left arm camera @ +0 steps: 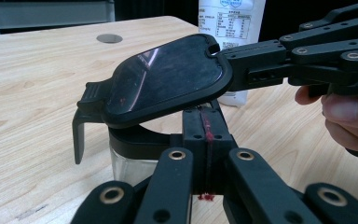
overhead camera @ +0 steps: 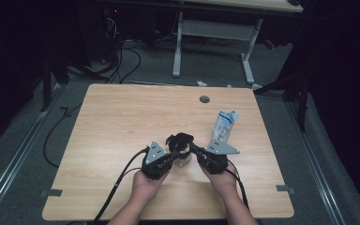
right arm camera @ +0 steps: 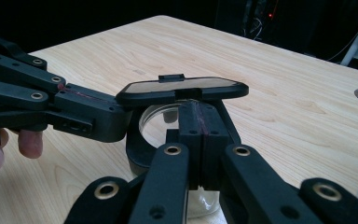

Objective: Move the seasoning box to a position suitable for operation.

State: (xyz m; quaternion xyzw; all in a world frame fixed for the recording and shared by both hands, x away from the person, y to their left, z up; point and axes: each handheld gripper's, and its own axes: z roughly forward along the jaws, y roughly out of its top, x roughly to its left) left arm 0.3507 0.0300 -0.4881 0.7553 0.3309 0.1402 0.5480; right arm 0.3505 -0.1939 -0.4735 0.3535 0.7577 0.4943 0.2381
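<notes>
Above the jar, its lid (hinged) tilts up.

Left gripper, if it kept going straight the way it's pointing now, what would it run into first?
The left gripper has its jaws shut on the black collar of the glass jar, so the jar blocks it already. Beyond, probably the right gripper gripping the raised lid, though depth is unclear.

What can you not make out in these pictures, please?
- Inside of the jar: left gripper view, the raised lid covers the mouth.
- Print on the pouch: same view, too small, and its top is cut by the edge.
- Base of the jar: right gripper view, cut off at the bottom edge.
</notes>
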